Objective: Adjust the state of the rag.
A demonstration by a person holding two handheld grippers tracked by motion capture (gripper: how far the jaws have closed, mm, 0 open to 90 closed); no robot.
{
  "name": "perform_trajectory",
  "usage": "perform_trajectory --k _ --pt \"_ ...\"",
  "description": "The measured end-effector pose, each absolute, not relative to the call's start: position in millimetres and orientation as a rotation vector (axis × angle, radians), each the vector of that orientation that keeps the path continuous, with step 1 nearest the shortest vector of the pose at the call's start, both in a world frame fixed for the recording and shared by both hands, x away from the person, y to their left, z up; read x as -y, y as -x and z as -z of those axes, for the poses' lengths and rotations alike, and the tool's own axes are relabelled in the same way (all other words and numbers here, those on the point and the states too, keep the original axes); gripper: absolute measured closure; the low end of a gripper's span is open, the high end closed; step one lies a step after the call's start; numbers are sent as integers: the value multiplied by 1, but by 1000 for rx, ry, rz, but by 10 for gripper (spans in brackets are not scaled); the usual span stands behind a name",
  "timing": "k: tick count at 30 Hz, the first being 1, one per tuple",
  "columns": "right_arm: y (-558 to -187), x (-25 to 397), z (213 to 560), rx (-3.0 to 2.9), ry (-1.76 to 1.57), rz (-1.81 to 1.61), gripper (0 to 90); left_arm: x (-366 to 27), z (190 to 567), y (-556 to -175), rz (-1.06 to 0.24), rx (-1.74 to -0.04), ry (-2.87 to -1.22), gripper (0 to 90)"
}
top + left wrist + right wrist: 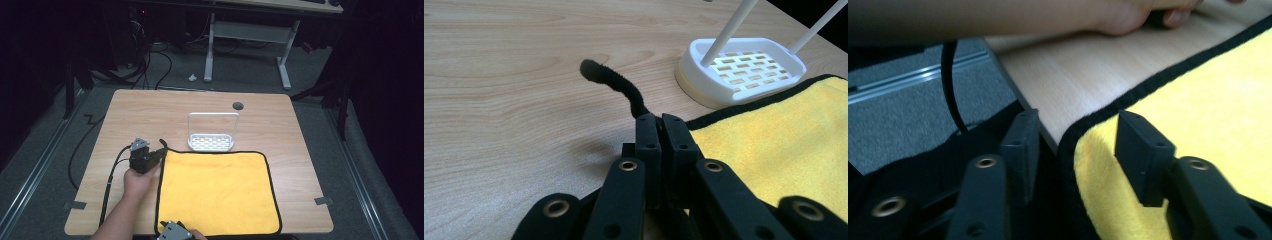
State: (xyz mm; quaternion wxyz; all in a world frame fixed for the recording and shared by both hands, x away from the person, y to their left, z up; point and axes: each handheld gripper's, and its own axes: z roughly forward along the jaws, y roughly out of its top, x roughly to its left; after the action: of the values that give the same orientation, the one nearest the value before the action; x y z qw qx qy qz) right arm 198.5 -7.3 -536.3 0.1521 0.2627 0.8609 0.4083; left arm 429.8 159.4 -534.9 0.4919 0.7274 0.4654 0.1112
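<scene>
Two tongs at yellow cloth [218,192] on table [150,110], left tongs [661,124] clamped on its ten o'clock corner, right tongs [1078,145] gaping astride seven o'clock corner, apparently not gripping, white rack [211,141] at twelve.

Overhead view, two close (cloth-level) views

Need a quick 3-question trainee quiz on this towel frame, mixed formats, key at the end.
1. True or false: the left hand-held gripper is shut on a corner of the yellow towel.
2. Which white item stands just beyond the towel's far edge?
3. The right hand-held gripper is: A open around the towel's near edge, B shut, C over the rack.

Key: 1 true. 2 the white rack. 3 A.
</scene>
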Motion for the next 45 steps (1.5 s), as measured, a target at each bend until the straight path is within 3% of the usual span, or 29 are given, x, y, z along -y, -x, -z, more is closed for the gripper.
perform_trajectory --k 2,10,14,29,45 --pt "-199 6 540 -2477 -745 -1140 518 -159 535 -429 -270 -1128 -1767 867" --pt "-200 10 539 -2453 -752 -1122 752 -159 535 -429 -268 -1126 -1772 867" --pt "-202 14 538 -2430 -765 -1117 798 -159 535 -430 -267 -1133 -1765 867" --pt "-206 18 499 -2294 -721 -1260 812 -176 527 -429 -284 -1215 -1648 877" --pt "-212 -37 479 -2289 -551 -1379 811 -253 498 -409 -399 -1254 -1544 880"
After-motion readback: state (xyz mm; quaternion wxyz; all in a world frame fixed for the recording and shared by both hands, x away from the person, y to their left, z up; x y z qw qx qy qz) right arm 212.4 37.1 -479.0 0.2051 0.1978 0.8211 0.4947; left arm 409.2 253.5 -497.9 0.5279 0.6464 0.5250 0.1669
